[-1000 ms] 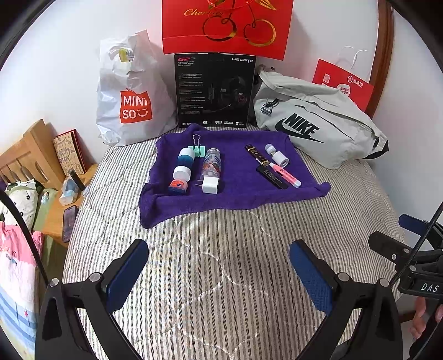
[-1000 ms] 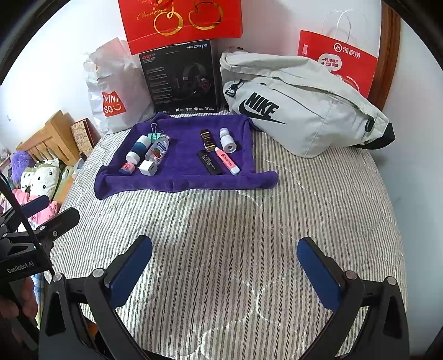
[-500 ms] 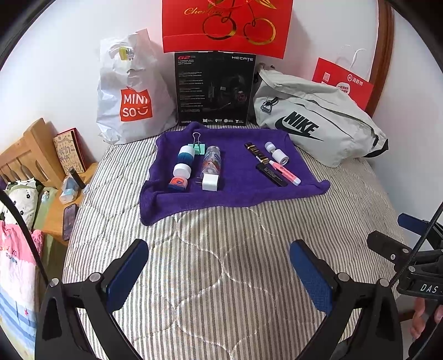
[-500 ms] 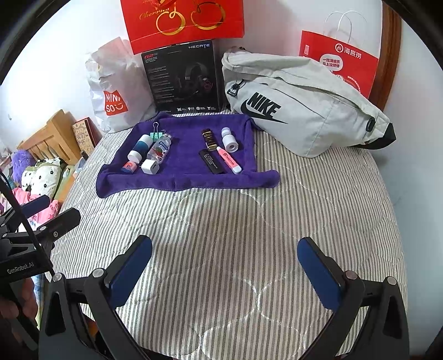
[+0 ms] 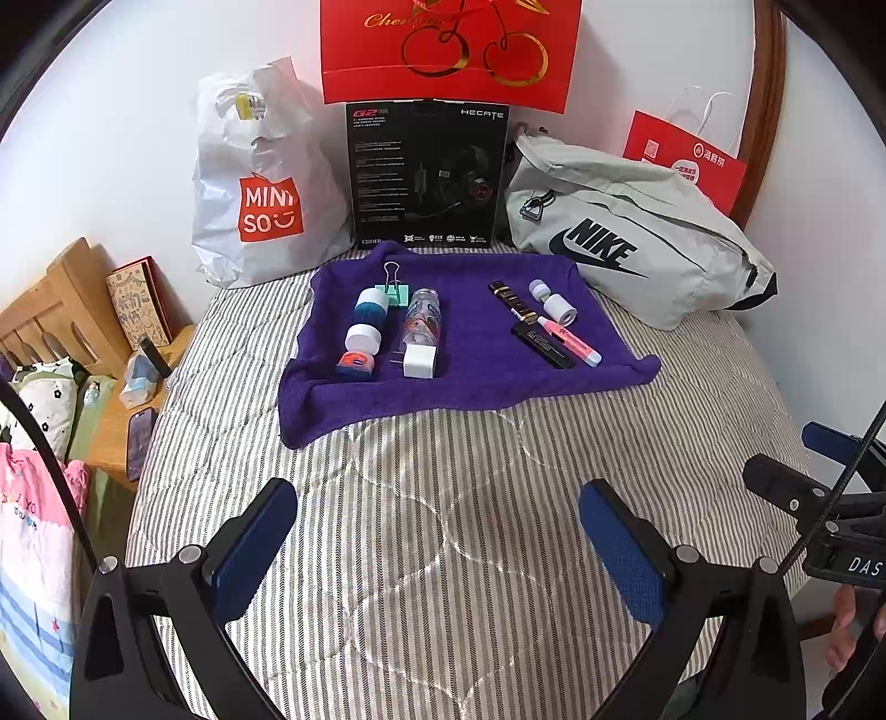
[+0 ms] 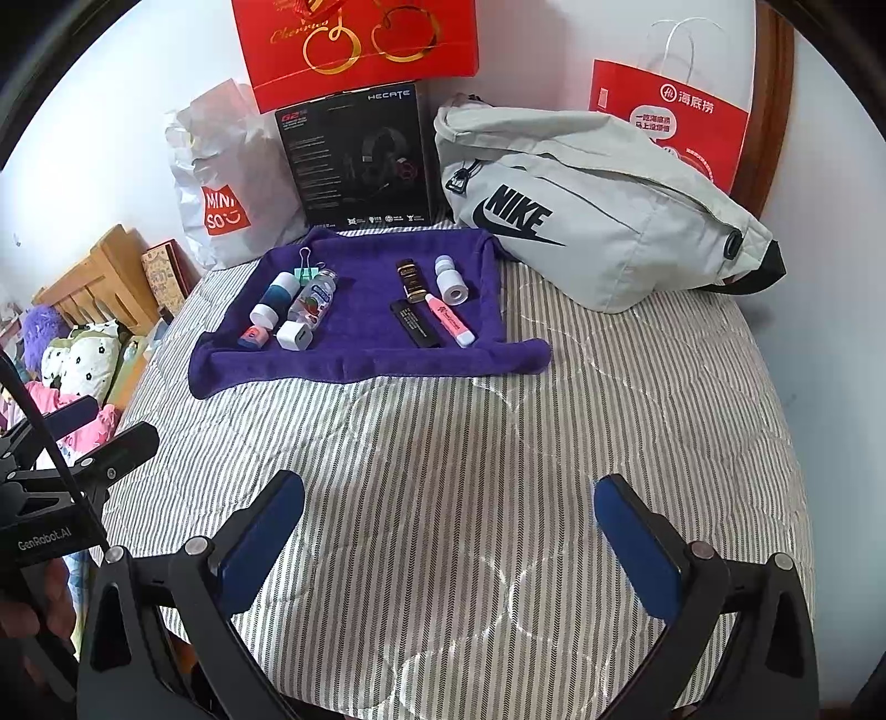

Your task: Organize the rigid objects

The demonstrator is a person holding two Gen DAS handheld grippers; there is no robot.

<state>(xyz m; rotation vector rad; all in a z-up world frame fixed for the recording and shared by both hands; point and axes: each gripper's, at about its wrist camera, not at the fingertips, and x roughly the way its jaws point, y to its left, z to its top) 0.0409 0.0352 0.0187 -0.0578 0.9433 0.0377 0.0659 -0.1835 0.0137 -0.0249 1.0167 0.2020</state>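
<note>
Grippers in the foreground: left gripper (image 5: pixel 437 526) and right gripper (image 6: pixel 449 523), jaws spread wide and holding nothing, above the striped quilt (image 6: pixel 498 443). Farther off, a purple towel (image 5: pixel 476 365) bears a white charger (image 5: pixel 416 363), clear bottle (image 5: pixel 423 324), pink highlighter (image 5: pixel 570 340) and black stick (image 5: pixel 542 346). Beyond, a grey Nike bag (image 6: pixel 598 210) lies against the wall.

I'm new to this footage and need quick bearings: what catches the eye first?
The purple towel spread on the striped bed draws the eye, with small items in two clusters on it: bottles and a white charger to the left, a pink highlighter among those to the right. Behind stand a red cherry gift bag and a grey Nike bag. Both tongs, left and right, hover open and empty.
</note>
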